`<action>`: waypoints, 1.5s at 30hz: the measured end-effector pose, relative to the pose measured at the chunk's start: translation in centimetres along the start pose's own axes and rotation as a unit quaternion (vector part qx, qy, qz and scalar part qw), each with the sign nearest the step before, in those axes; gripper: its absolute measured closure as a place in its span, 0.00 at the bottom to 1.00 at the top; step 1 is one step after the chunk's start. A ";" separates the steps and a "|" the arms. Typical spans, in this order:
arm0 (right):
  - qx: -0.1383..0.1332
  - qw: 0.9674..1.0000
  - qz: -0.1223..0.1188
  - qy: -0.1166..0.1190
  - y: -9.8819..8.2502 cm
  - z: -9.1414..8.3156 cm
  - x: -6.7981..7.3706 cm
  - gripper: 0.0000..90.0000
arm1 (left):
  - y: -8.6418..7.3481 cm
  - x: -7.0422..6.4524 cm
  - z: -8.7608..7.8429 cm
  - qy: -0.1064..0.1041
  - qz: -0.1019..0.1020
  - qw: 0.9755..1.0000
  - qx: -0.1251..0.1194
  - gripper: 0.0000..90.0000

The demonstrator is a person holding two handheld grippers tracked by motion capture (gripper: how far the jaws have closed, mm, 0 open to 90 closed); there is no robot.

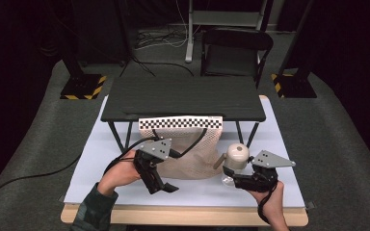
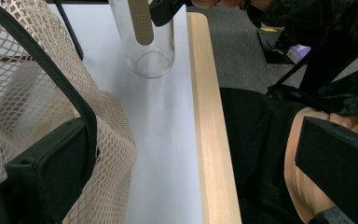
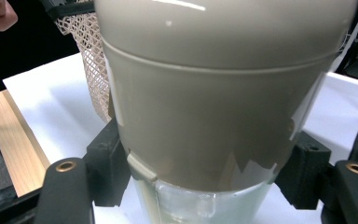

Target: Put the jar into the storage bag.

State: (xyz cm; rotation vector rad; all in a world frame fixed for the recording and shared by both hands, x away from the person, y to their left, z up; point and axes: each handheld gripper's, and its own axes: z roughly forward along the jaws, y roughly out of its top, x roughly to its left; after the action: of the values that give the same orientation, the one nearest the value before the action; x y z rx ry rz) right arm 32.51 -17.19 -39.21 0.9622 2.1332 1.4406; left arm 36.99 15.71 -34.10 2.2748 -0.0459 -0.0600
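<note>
A clear bottle with a beige domed lid stands upright over the white sheet, right of centre. My right gripper is shut on it; in the right gripper view its jaws press both sides of the bottle just under the lid. A cream mesh bag with a black rim lies under the small black table. My left gripper is at the bag's front left, jaws wide apart, and the bag's rim drapes over one jaw. The bottle is just beyond the bag's mouth.
A low black table spans the back of the white sheet, with a checkered strip on its front edge. The wooden table edge runs close to me. A black chair stands behind.
</note>
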 end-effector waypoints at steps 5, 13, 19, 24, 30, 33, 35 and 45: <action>-0.002 1.000 -0.003 0.006 0.6 0.4 0.4 0.33 | 0.0 0.0 -0.1 0.000 0.001 1.000 -0.001 0.00; -0.008 1.000 -0.003 0.012 1.7 1.0 0.8 0.33 | 0.0 -0.1 -0.1 0.000 0.002 1.000 -0.002 0.00; -0.011 1.000 -0.005 0.014 2.5 1.1 1.0 0.33 | -0.1 -0.1 0.0 0.002 0.002 1.000 -0.002 0.00; -0.015 1.000 -0.002 0.015 3.2 1.2 1.1 0.33 | 0.0 -0.2 0.0 0.005 0.003 1.000 0.002 0.00; -0.017 1.000 -0.006 0.019 4.1 1.3 1.4 0.33 | 0.0 -0.1 0.1 0.005 0.004 1.000 0.005 0.00; -0.017 1.000 -0.007 0.020 4.4 1.4 1.5 0.33 | 0.0 -0.1 0.1 0.004 0.003 1.000 0.005 0.00; -0.017 1.000 -0.009 0.023 4.6 1.4 1.7 0.33 | 0.0 -0.1 0.1 0.005 0.004 1.000 0.005 0.00; -0.015 0.999 -0.012 0.034 6.2 1.7 2.1 0.33 | 0.2 -0.3 0.0 0.011 0.006 1.000 0.003 0.00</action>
State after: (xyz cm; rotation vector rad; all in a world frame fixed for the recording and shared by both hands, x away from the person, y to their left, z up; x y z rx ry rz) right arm 34.17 -13.11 -34.11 0.8865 2.1571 1.5103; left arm 36.64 15.64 -33.93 2.2797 -0.0486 -0.0275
